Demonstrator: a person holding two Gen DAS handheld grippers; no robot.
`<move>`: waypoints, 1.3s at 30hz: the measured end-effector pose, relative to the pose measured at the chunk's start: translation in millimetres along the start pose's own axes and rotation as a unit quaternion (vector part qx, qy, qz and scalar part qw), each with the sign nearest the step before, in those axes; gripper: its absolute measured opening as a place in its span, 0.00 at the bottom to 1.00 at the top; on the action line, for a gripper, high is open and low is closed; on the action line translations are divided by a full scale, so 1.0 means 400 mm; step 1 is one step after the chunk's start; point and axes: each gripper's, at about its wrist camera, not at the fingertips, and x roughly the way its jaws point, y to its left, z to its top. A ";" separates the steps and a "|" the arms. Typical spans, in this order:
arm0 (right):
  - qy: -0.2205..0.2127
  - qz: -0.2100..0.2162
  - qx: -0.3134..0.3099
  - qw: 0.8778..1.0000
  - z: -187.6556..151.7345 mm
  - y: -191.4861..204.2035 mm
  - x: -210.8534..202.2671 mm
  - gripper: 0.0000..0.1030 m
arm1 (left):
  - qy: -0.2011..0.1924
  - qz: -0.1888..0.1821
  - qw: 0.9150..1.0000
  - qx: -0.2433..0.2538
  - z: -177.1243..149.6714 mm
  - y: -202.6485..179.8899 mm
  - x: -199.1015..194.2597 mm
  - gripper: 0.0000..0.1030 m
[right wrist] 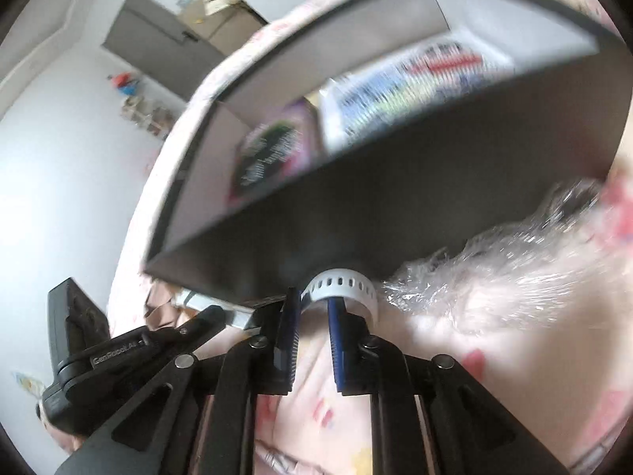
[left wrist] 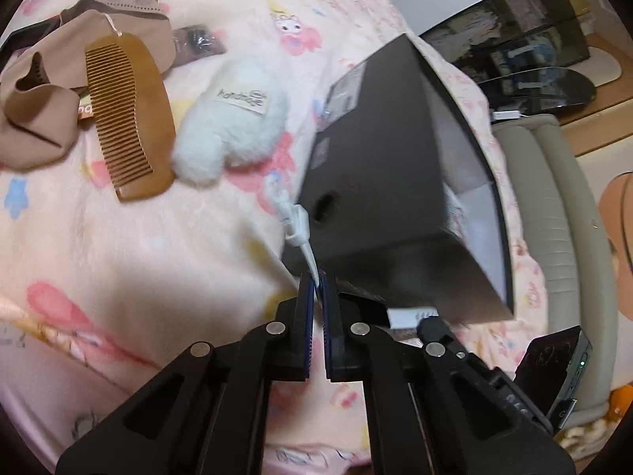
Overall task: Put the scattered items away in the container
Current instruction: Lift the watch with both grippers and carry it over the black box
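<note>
A black box (left wrist: 395, 182) with a pale inside stands on a pink blanket. My left gripper (left wrist: 318, 277) is shut on a thin white plastic piece (left wrist: 294, 221) right by the box's near wall. In the right wrist view the box (right wrist: 356, 206) fills the top, with printed packets (right wrist: 403, 87) inside. My right gripper (right wrist: 314, 297) is shut on a white perforated band (right wrist: 340, 283) just below the box's wall. A wooden comb (left wrist: 126, 118), a white fluffy pouch (left wrist: 233, 122) and beige cloth items (left wrist: 35, 99) lie scattered at the left.
Crinkled clear plastic wrap (right wrist: 494, 269) lies on the blanket right of the band. A small dark packet (left wrist: 198, 39) lies beyond the comb. A beige padded bed edge (left wrist: 554, 206) runs at the right. The other gripper's body (right wrist: 79, 356) shows at lower left.
</note>
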 end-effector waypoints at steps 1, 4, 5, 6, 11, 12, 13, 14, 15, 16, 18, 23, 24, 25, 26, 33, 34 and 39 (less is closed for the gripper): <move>-0.005 0.003 -0.007 1.000 -0.006 0.004 -0.032 0.10 | 0.004 -0.009 1.000 0.002 -0.001 -0.016 -0.002 0.02; -0.019 0.006 -0.025 1.000 -0.015 0.027 -0.096 0.10 | 0.010 -0.004 0.999 0.043 -0.033 -0.052 -0.061 0.02; -0.022 0.007 -0.030 0.999 -0.022 0.034 -0.110 0.10 | 0.008 0.011 0.998 0.065 -0.044 -0.066 -0.058 0.02; -0.022 0.008 -0.034 0.999 -0.025 0.036 -0.124 0.10 | 0.009 0.023 0.997 0.075 -0.046 -0.066 -0.079 0.02; 0.027 -0.008 -0.020 0.999 -0.047 -0.010 -0.101 0.10 | 0.021 0.050 0.997 0.055 -0.038 -0.046 -0.098 0.02; 0.044 0.001 -0.002 0.999 -0.053 -0.031 -0.089 0.10 | 0.019 0.049 0.997 0.051 -0.028 -0.045 -0.106 0.02; 0.058 0.009 0.010 0.998 -0.060 -0.039 -0.076 0.11 | 0.016 0.049 0.997 0.050 -0.025 -0.052 -0.104 0.02; 0.068 0.012 0.018 0.997 -0.064 -0.045 -0.063 0.15 | 0.011 0.054 0.997 0.052 -0.022 -0.056 -0.106 0.02; 0.077 0.011 0.023 0.997 -0.066 -0.050 -0.046 0.17 | 0.005 0.063 0.997 0.054 -0.019 -0.056 -0.107 0.02; 0.081 0.010 0.027 0.996 -0.071 -0.058 -0.035 0.22 | 0.002 0.069 0.996 0.052 -0.016 -0.053 -0.105 0.02; 0.077 0.009 0.043 0.996 -0.073 -0.074 -0.014 0.30 | 0.006 0.070 0.997 0.040 -0.006 -0.037 -0.081 0.06; 0.089 -0.005 0.096 0.991 -0.070 -0.115 0.058 0.41 | -0.001 0.078 0.996 0.048 -0.004 -0.033 -0.048 0.31; 0.085 -0.008 0.100 0.991 -0.070 -0.118 0.065 0.41 | -0.002 0.082 0.995 0.048 -0.003 -0.031 -0.039 0.35; 0.076 -0.008 0.102 0.992 -0.068 -0.121 0.071 0.41 | -0.002 0.086 0.995 0.046 0.000 -0.029 -0.028 0.39; 0.068 -0.008 0.103 0.992 -0.066 -0.121 0.076 0.41 | -0.003 0.090 0.995 0.044 0.003 -0.028 -0.018 0.40; 0.038 -0.029 0.061 0.997 -0.040 -0.122 0.077 0.14 | -0.017 0.105 0.994 0.018 0.022 -0.014 0.006 0.40; 0.038 -0.031 0.057 0.997 -0.036 -0.126 0.076 0.10 | -0.018 0.108 0.994 0.017 0.023 -0.014 0.007 0.36; 0.037 -0.025 0.026 0.999 -0.046 -0.096 0.047 0.04 | -0.018 0.100 0.994 0.049 0.012 -0.035 0.004 0.02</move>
